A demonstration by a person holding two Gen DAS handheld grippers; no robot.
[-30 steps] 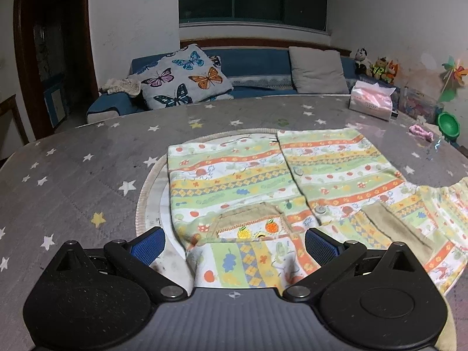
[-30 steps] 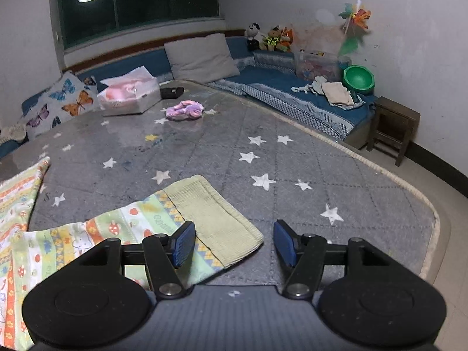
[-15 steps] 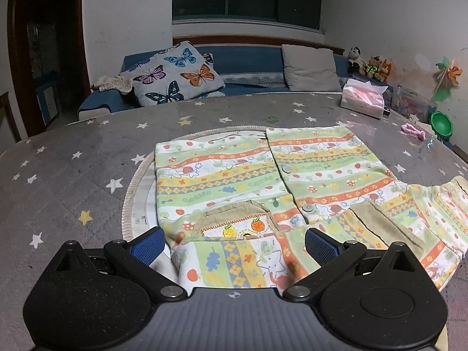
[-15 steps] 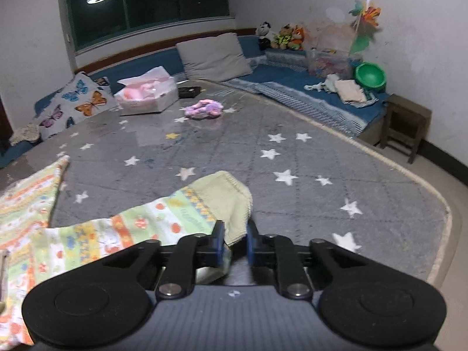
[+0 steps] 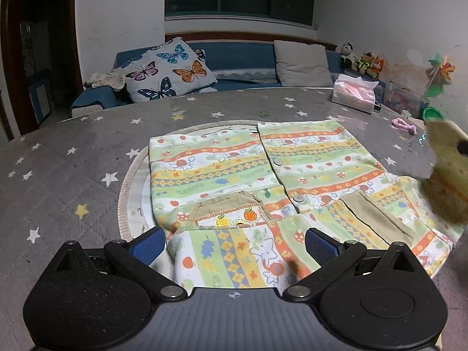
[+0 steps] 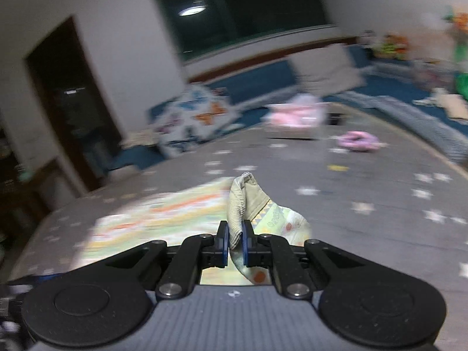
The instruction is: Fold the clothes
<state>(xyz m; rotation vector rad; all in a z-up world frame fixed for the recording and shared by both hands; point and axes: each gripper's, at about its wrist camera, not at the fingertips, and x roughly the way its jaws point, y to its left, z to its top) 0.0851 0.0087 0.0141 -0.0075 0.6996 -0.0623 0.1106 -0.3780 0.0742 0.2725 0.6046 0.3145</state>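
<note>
With the right hand-held gripper (image 6: 234, 241) clamped on the sleeve cuff (image 6: 244, 196), carry it level over the garment (image 5: 234, 169) spread on the table (image 5: 73, 175), while the left hand-held gripper (image 5: 234, 244), jaws apart, straddles the near hem.

No text, label, brand or number can be read in either view. The green bands of the garment (image 5: 234, 172) carry small printed lettering, too small and blurred to make out. The tissue box (image 5: 354, 95) shows no legible print. The right wrist view is motion-blurred throughout.
</note>
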